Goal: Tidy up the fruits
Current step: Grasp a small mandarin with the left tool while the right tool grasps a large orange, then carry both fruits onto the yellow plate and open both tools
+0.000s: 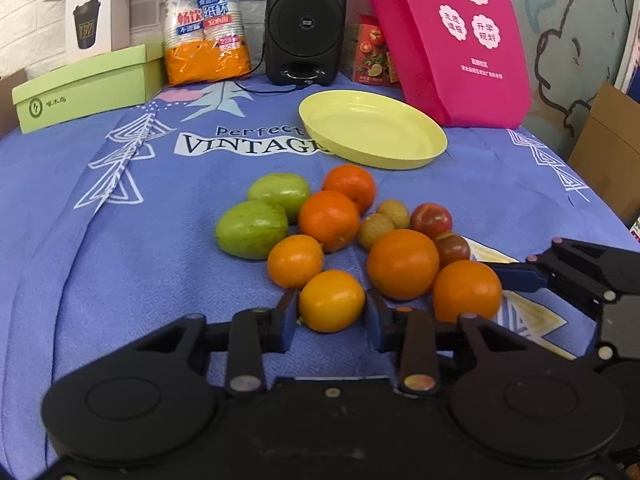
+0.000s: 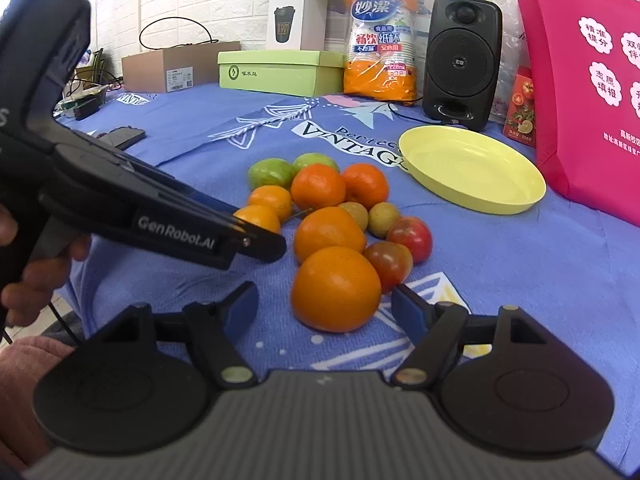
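Note:
A pile of fruit lies on the blue cloth: several oranges, two green fruits (image 1: 252, 232), two small brown fruits (image 1: 376, 230) and two red tomatoes (image 1: 431, 220). My left gripper (image 1: 331, 310) has its fingers on both sides of a small orange (image 1: 331, 300), touching or nearly touching it. My right gripper (image 2: 324, 310) is open around a large orange (image 2: 335, 288), with gaps on both sides. An empty yellow plate (image 1: 428, 152) sits behind the pile; it also shows in the right wrist view (image 2: 520, 200).
A pink bag (image 1: 448, 40), a black speaker (image 1: 306, 20), a pack of paper cups (image 1: 206, 24) and a green box (image 1: 88, 88) line the back. A phone (image 2: 124, 136) lies at the left. Cardboard boxes (image 1: 608, 152) stand beyond the right table edge.

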The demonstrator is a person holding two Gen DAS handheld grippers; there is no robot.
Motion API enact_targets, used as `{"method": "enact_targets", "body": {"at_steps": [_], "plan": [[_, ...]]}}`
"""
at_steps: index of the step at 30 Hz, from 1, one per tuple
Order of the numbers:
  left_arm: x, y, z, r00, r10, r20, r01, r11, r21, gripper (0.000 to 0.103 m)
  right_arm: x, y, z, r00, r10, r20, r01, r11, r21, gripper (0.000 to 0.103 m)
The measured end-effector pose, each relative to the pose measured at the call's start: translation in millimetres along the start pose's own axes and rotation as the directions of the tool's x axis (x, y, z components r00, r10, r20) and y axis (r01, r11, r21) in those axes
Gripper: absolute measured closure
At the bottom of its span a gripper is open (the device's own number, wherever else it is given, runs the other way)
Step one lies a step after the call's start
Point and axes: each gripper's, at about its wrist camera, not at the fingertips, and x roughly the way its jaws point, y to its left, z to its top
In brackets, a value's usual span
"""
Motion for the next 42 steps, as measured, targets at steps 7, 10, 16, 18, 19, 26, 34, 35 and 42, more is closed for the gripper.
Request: {"method": "enact_targets", "body": {"at_steps": [7,10,16,18,19,26,34,35,42], "plan": [[-10.0,-0.3,-1.8,1.000,-0.025,0.017,0.025,1.000,-0.016,0.069,-3.7,-2.8,0.3,1.000,0.024,0.011,-0.024,1.000,0.007,0.057],[-18.1,-1.4,-4.3,0.999,-0.019,0.032,0.019,1.000,-0.014,0.069,-7.0,-4.4,-0.3,1.000,0.025,0.014,-0.025,1.000,0.019,0.059],[-30.2,-3.1,-9.6,0.999,-0.007,0.044,0.007,1.000,-0.008,0.069,-14.4,-1.3,-2.6,1.000,0.020,0.019,-0.020,1.000,0.016,0.060],[-35.7,-4.6,-11.4,0.999,-0.005,0.052,0.005,1.000,-0.004,0.069,-18.2,-0.8,-3.5,1.000,0.015,0.022,-0.015,1.000,0.015,0.060],[-38.0,-4.8,-11.8,0.998,-0.004,0.055,0.005,1.000,-0.002,0.069,-20.3,-0.7,-3.8,1.000,0.012,0.024,-0.012,1.000,0.015,0.060],[-55.1,-8.4,-4.3,0.996,0.000,0.084,0.000,1.000,0.006,0.069,-41.2,-6.4,2.0,0.998,-0.025,0.060,0.025,1.000,0.011,0.060],[-38.5,-17.7,61.9,0.988,0.017,0.156,-0.028,0.997,0.072,0.069,-45.0,-52.1,46.6,0.983,-0.131,0.131,0.127,0.991,0.036,0.060],[-31.9,-19.3,71.8,0.988,0.014,0.157,-0.027,0.997,0.077,0.069,-42.0,-59.2,52.3,0.981,-0.139,0.136,0.135,0.990,0.041,0.060],[31.8,-24.6,130.0,0.994,-0.042,0.104,0.035,0.997,0.063,0.069,-7.6,-104.0,82.3,0.982,-0.163,0.098,0.152,0.982,0.108,0.060]]}}
